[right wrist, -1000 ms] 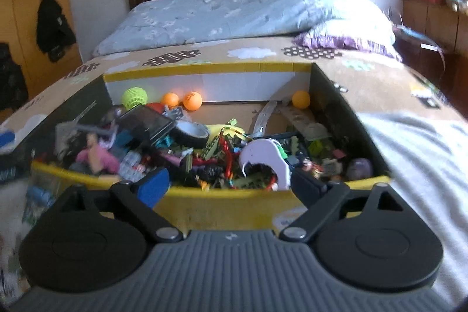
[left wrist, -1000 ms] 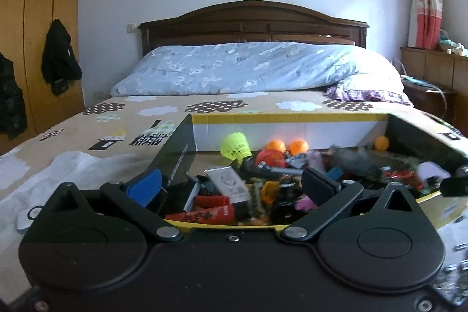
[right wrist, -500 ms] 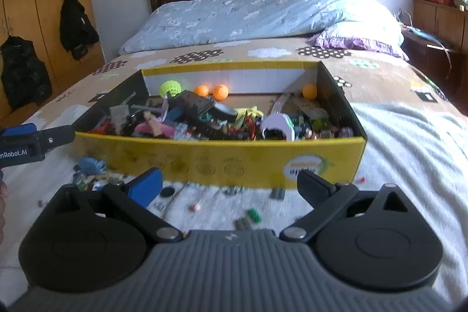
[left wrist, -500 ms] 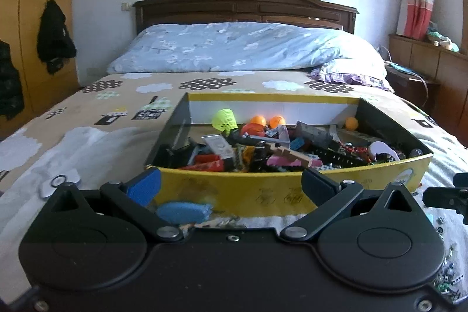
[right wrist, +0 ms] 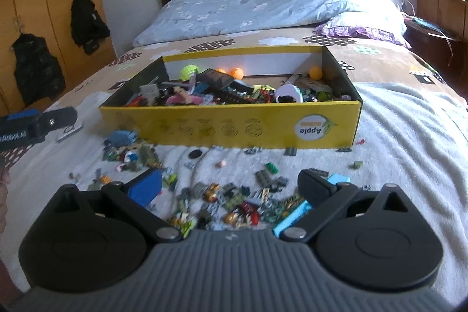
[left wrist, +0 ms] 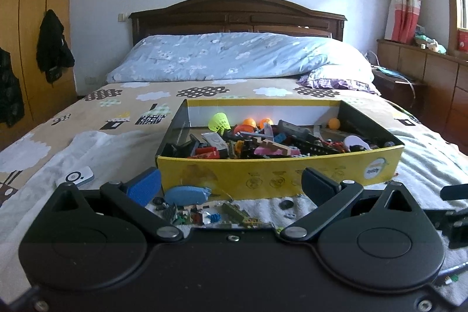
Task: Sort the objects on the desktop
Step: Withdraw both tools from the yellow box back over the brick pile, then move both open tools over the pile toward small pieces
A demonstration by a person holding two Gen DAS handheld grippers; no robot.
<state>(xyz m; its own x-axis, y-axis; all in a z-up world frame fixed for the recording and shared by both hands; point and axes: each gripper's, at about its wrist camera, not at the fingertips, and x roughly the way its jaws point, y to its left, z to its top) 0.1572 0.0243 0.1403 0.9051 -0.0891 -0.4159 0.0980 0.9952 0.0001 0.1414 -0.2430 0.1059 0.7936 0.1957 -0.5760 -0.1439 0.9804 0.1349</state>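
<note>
Bedroom with a dark wooden headboard and a yellow wardrobe; on the patterned bedspread sits a long open yellow cardboard box, with a white towel spread in front of it.

Both cameras now stand farther from the box than a second ago: then the views looked down into its clutter, now its whole front wall shows, with the strewn towel below. I judge both hands have pulled back to survey, so sorting has hardly begun. The left gripper hangs with jaws spread wide and nothing between them. The right gripper is also fully released and empty above the scatter of small plastic bricks, having widened over the last second.

The things to sort lie in two places: heaped in the box and loose on the towel. Counted in the box: three orange table-tennis balls, one neon-yellow shuttlecock, one white rounded tape holder. On the towel: one blue oval case, one small black disc, one light-blue flat strip and one white flat gadget with a ring mark. The bricks are too many and too blurred to count
</note>
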